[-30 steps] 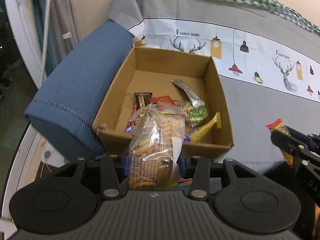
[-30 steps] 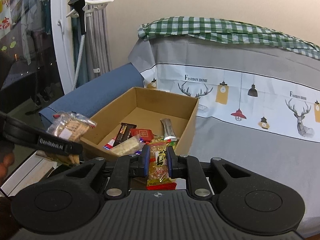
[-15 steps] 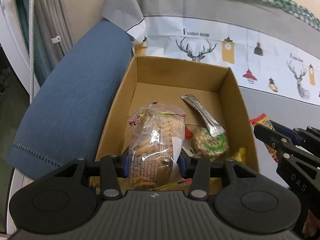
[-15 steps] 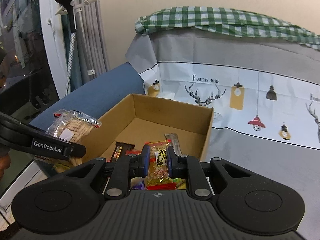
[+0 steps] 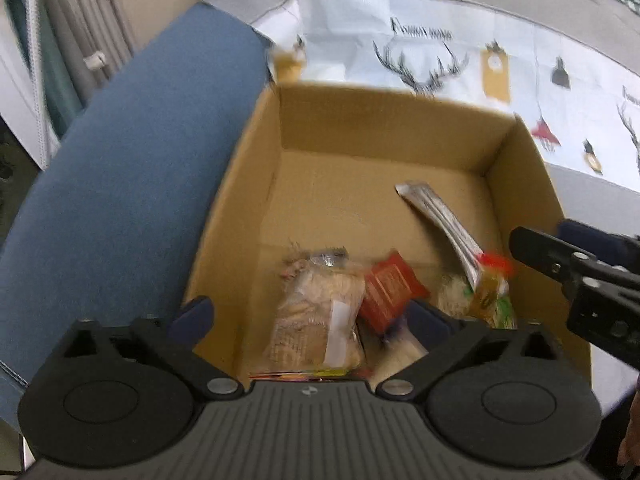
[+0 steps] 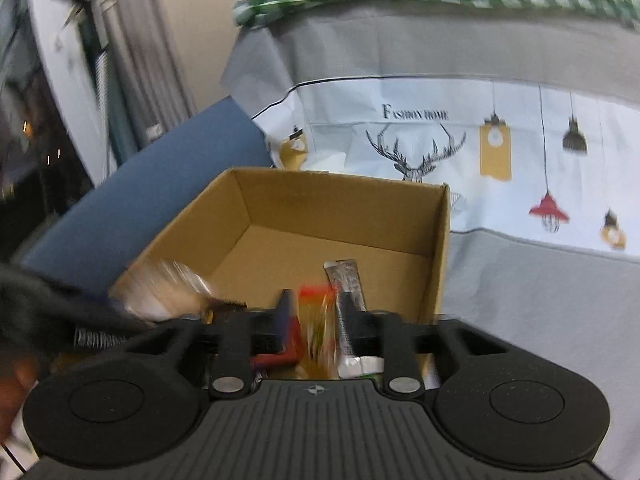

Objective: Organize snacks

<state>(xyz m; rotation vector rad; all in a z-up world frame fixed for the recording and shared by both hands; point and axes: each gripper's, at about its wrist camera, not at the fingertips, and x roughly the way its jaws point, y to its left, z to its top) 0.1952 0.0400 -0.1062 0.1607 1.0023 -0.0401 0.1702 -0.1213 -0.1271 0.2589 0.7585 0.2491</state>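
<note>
Since a second ago both grippers have carried their packets in over the cardboard box (image 5: 384, 128) and begun letting go. Then the left gripper (image 5: 308, 316) was clenched on the clear biscuit packet (image 5: 320, 320) short of the box's near wall. Now its jaws are opening and stand spread well clear of the packet's sides, which lies released between them, low in the near end of the box, touching a red sachet (image 5: 390, 294) just to its right.

The right gripper (image 6: 316, 320) pinched the orange snack packet (image 6: 318, 328) tightly then. Its jaws are also opening, parted only partway, with the packet a blurred streak in the gap, apparently slipping down. I cannot tell whether a pad still brushes it. In the left wrist view the same packet shows below that gripper's tips, over the box's right side, next to a green-printed round pack (image 5: 454, 300).

Beyond the jaws, a silver stick sachet (image 5: 440, 216) lies diagonally on the box floor, whose far half is bare. The box sits between the blue cushion (image 5: 120, 168) and the deer-print cover (image 6: 500, 140).

By my reading these two packets are as good as delivered. No loose snacks show outside the box here, so what remains cannot be judged beyond withdrawing both grippers.
</note>
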